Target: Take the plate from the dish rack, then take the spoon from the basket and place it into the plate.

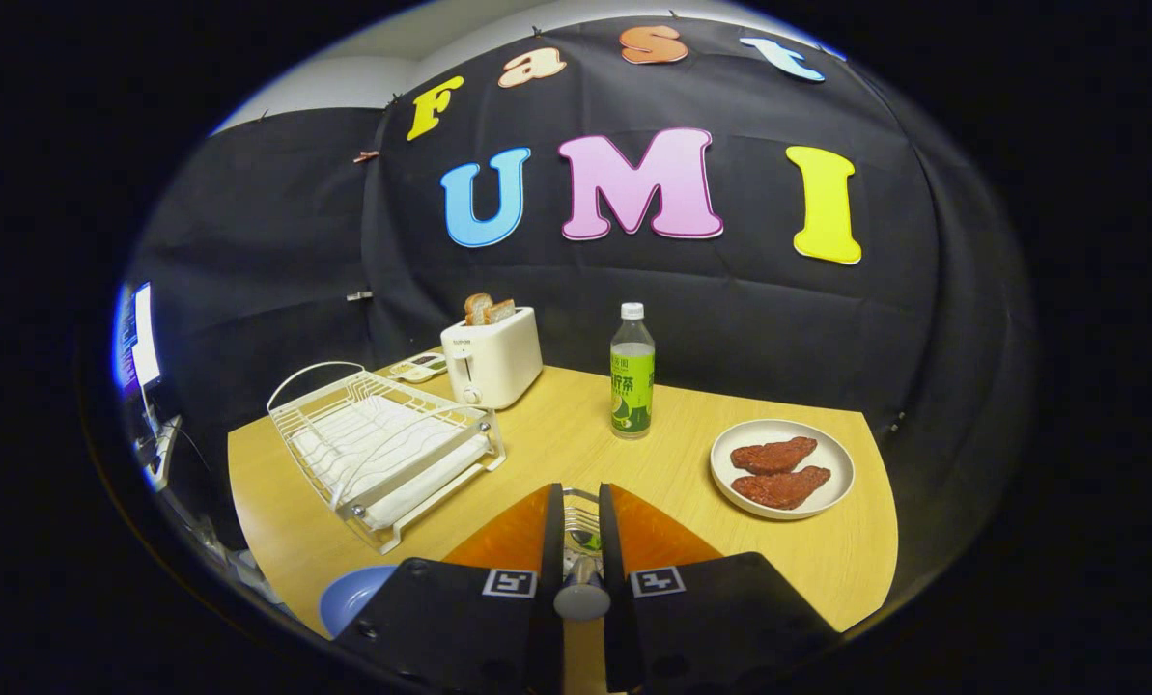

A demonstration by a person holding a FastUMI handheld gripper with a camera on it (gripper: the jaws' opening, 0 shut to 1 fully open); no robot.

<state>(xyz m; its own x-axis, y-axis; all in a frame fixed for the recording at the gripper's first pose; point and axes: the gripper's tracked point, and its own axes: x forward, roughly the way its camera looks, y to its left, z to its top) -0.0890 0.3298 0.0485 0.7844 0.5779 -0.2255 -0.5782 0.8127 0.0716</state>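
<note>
My gripper (580, 541) hangs over the near part of the wooden table (556, 444), its fingers drawn close together. Between them stands a grey spoon (581, 591), and both fingers press on its sides. Through the narrow gap just ahead of the spoon I see the wires of a small metal basket (581, 519), mostly hidden by the fingers. A blue plate (351, 594) lies on the table to the left of the fingers, partly covered by the gripper body. The white wire dish rack (382, 444) stands beyond and to the left, with no dish in it.
A white toaster (491, 359) with two slices of bread stands behind the rack. A green-labelled bottle (632, 372) stands mid-table beyond the fingers. A white plate (782, 468) with two brown patties lies to the right. The table edge runs close behind the gripper.
</note>
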